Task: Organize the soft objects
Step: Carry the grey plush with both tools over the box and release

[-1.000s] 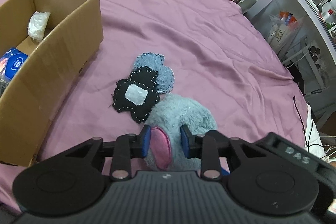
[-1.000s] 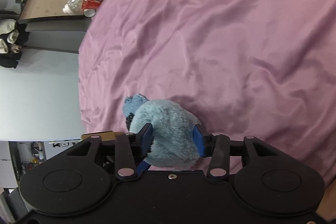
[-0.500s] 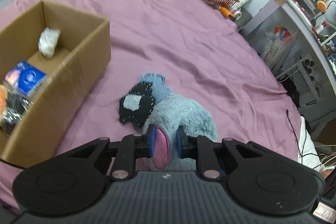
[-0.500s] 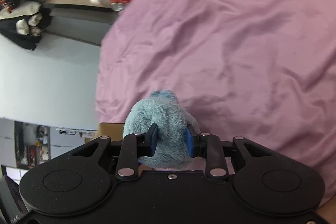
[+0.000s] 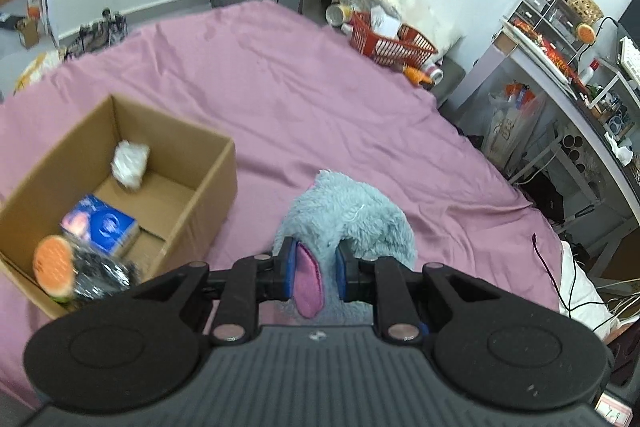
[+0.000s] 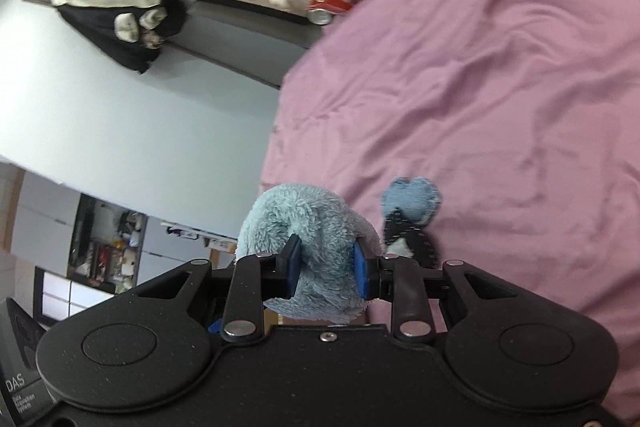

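Open brown cardboard box (image 5: 208, 183) on pink bedsheet (image 5: 320, 99), left of fluffy light-blue plush toy (image 5: 352, 219); red plastic basket (image 5: 392, 43) beyond bed's far edge.

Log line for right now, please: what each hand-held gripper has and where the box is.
left hand-held gripper: shut on blue plush toy | right hand-held gripper: shut on blue plush toy | cardboard box: open, left of toy, on pink sheet

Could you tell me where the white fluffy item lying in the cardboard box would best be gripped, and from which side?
Probably from straight above, across its narrower middle. The white fluffy item leans against the back wall of the cardboard box, so the walls block a sideways approach. Both the left gripper and right gripper are clamped on the blue plush toy.
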